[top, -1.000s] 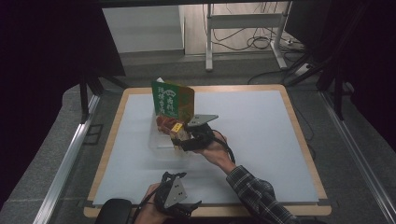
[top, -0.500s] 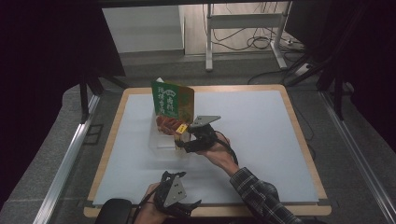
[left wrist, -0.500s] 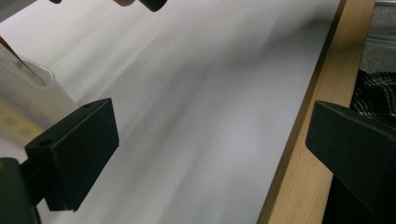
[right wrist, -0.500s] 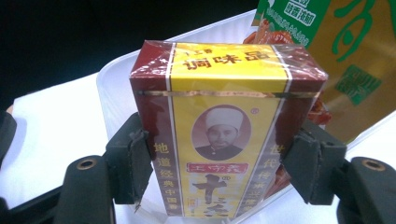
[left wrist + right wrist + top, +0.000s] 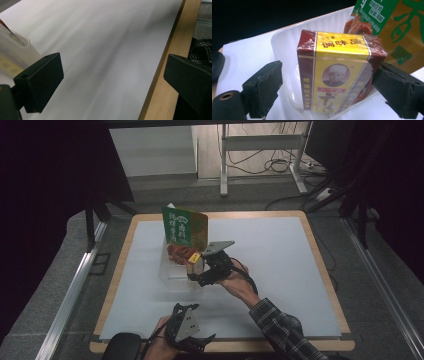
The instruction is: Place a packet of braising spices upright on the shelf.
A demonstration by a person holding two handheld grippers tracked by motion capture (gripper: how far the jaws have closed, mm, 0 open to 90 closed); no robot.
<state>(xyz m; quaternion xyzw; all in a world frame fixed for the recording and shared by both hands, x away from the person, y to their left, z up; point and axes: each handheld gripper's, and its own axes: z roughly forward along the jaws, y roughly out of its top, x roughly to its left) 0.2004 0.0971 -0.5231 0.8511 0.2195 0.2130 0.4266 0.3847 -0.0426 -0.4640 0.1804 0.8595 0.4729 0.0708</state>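
Observation:
A yellow and maroon seasoning box [image 5: 339, 72] stands upright in a white plastic tray [image 5: 287, 50], left of the table's middle [image 5: 195, 265]. My right gripper [image 5: 332, 90] is around the box, and its jaws have just been opening. The left jaw stands clear of the box and the right one is close to its side. From above, the right gripper [image 5: 196, 272] reaches in from the tray's [image 5: 172, 275] right. My left gripper [image 5: 112, 75] is open with nothing between its jaws, low over the front edge [image 5: 197, 340].
A green and orange packet [image 5: 184, 227] stands behind the tray, with a red wrapped item [image 5: 179, 252] in front of it. A white mat [image 5: 280, 265] covers the wooden-rimmed table [image 5: 325, 270]. The tray's corner [image 5: 17, 47] appears in the left gripper view.
The right gripper's jaws have spread apart from the box, which now stands lower in the tray. The right hand drew slightly to the right. The left gripper has not moved.

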